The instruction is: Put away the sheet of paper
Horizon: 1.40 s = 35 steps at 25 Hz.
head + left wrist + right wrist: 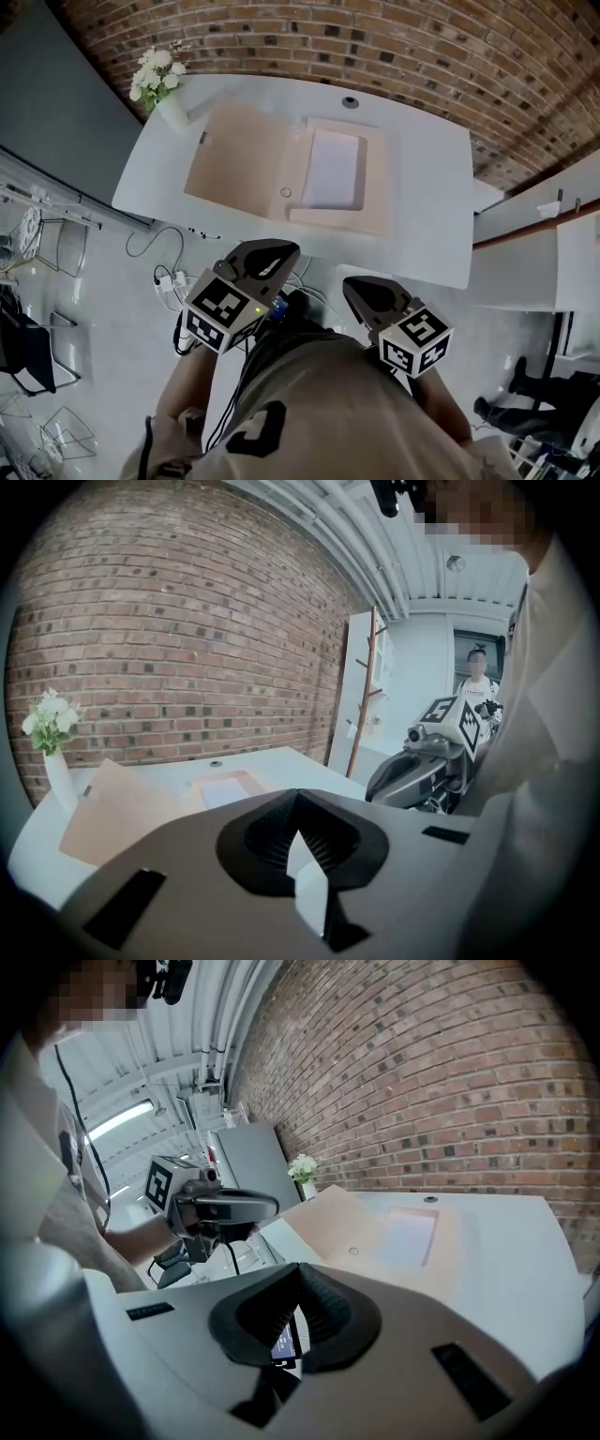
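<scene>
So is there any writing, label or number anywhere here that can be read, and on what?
No readable text anywhere.
Marker cubes: square black-and-white patterns, no letters.
Dark print on the person's shirt: a shape, not legible.
Small lit screen: too small to read.

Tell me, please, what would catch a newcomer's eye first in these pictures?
The open tan folder on the white table stands out first, with the sheet of paper lying on its right half. Behind the table runs a brick wall, and a vase of white flowers stands at the table's far left corner. Close to the person's body, the left gripper and the right gripper are both shut and empty.
</scene>
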Each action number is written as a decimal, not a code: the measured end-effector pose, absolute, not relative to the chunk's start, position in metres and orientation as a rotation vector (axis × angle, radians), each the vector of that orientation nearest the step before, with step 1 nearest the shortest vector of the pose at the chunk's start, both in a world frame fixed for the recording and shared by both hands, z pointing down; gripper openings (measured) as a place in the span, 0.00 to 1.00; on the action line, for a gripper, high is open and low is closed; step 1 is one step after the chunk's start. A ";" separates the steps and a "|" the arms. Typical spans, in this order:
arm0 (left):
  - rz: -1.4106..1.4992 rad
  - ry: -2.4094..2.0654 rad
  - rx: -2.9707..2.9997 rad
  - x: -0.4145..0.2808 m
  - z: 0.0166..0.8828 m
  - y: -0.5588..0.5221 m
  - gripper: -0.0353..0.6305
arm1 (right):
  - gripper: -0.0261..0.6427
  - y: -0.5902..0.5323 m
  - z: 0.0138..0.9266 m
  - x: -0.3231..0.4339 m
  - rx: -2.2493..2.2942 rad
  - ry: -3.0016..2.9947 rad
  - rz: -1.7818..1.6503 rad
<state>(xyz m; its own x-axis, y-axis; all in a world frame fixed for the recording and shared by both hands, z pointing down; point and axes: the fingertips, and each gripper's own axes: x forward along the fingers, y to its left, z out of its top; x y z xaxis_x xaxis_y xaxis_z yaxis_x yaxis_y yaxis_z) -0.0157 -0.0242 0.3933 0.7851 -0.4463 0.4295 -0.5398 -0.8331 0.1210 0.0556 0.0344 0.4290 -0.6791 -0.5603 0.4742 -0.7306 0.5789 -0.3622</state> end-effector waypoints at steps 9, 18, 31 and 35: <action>0.577 -0.824 2.730 -0.004 0.384 0.023 0.07 | 0.07 0.075 0.427 0.071 1.031 -2.528 0.782; 0.593 -0.862 2.729 0.002 0.378 0.067 0.07 | 0.07 0.118 0.425 0.076 1.000 -2.574 0.783; 0.602 -0.953 2.647 -0.030 0.379 0.115 0.07 | 0.07 0.160 0.430 0.042 0.812 -2.605 0.783; 0.590 -0.946 2.657 -0.037 0.376 0.110 0.07 | 0.07 0.156 0.429 0.034 0.813 -2.593 0.784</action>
<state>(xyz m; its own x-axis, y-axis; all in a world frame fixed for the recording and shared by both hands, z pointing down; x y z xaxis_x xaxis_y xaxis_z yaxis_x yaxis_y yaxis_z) -0.0374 0.1098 0.3765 0.7059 -0.5424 0.4556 -0.6478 -0.7545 0.1054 0.0337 0.1556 0.4292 -0.7902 -0.4288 0.4378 -0.5996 0.6888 -0.4076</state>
